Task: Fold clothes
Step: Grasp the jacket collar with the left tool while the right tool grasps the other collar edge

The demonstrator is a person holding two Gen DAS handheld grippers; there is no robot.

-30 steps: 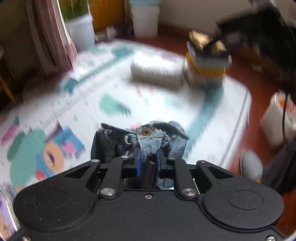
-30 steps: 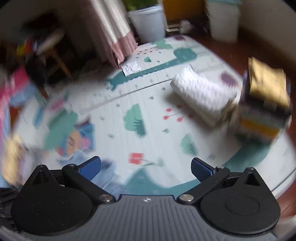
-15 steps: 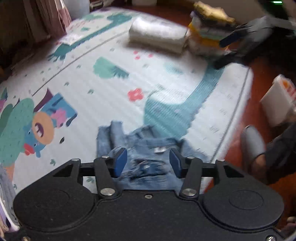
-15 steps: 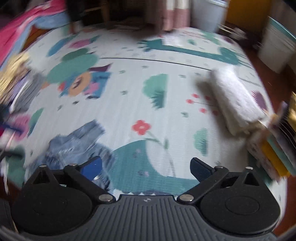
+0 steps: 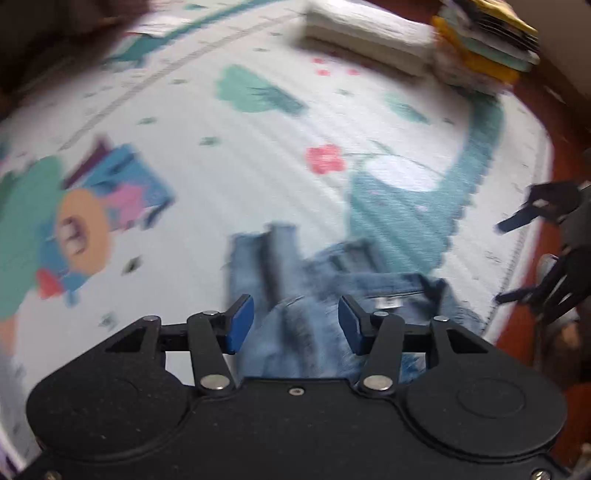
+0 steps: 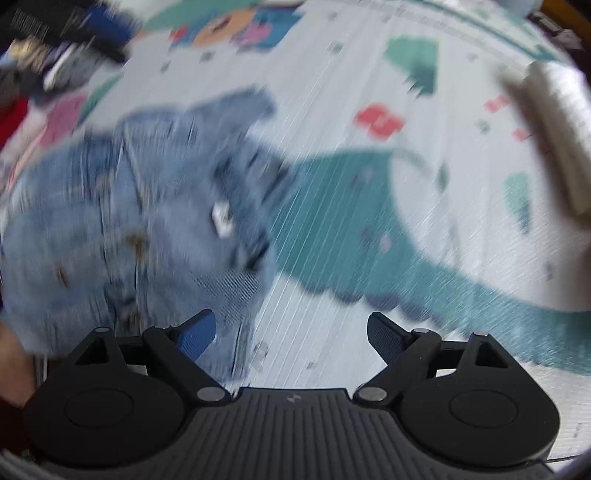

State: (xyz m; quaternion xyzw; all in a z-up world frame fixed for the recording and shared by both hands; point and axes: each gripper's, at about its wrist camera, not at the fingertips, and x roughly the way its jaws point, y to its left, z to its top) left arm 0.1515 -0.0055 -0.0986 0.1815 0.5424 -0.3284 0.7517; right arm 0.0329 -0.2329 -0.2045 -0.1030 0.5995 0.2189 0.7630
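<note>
A crumpled light-blue denim garment (image 5: 332,288) lies on the printed play mat (image 5: 258,166), near its front edge. My left gripper (image 5: 295,325) hovers right over it, pointing down, open; its blue pads stand apart on either side of the cloth without pressing it. In the right wrist view the denim garment (image 6: 147,221) fills the left half. My right gripper (image 6: 290,338) is wide open and its jaws are closing; the left pad is over the denim's edge, the right pad over bare mat. The right gripper (image 5: 509,258) also shows at the far right of the left wrist view.
A rolled white towel (image 5: 369,29) and a stack of folded clothes (image 5: 484,40) sit at the mat's far side. A heap of unfolded clothes (image 6: 55,55) lies at the left. Red-brown wooden floor (image 5: 561,155) borders the mat on the right.
My left gripper opened and let go of the denim, which now lies on the mat. Both grippers dropped toward the mat, and the right one swung over the denim.
</note>
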